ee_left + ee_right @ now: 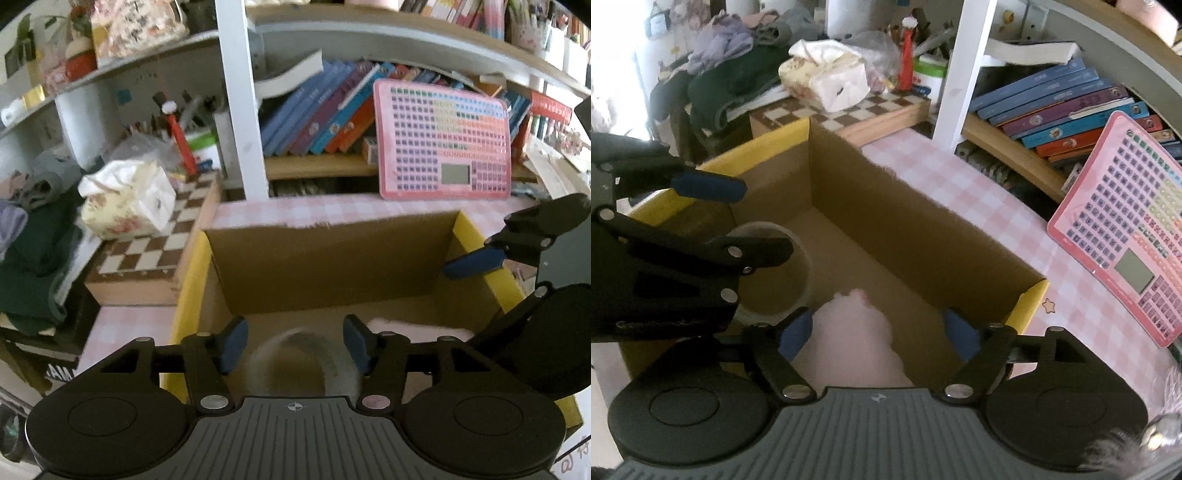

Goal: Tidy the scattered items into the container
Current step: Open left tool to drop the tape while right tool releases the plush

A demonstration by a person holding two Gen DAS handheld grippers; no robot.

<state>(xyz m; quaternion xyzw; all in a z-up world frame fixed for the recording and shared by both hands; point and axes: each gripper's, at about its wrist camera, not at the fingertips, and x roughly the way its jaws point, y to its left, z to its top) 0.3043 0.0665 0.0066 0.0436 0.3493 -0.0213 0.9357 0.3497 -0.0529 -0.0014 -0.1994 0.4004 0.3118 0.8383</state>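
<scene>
Step in hand, as judged: release into the container. Both grippers hung over the open cardboard box point(923, 236), each with an item under it.

Left gripper point(295, 345): fingers spread, pads clear of the tape roll point(306, 362), which was motion-blurred below and between them; whether it had landed could not be told here. The right wrist view showed the roll point(775, 273) inside the box, at the end under the left gripper.

Right gripper point(879, 334): fingers spread wide. The pink plush item point(857, 339) lay on the box floor between them, apparently touching neither pad, though the pad by the roll stood very close. The left view showed a strip of the pink item point(417, 326) beside the roll.

Both items appeared to be in the box; nothing was gripped.

Farther back, on the pink checked tablecloth point(960, 184): pink keyboard toy point(1126, 229) leaning behind the box, chessboard point(155, 240) with a tissue pack point(125, 199) on it.

Next move, judged: lift both grippers straight up, clear of the box walls, then seek any remaining loose item.
</scene>
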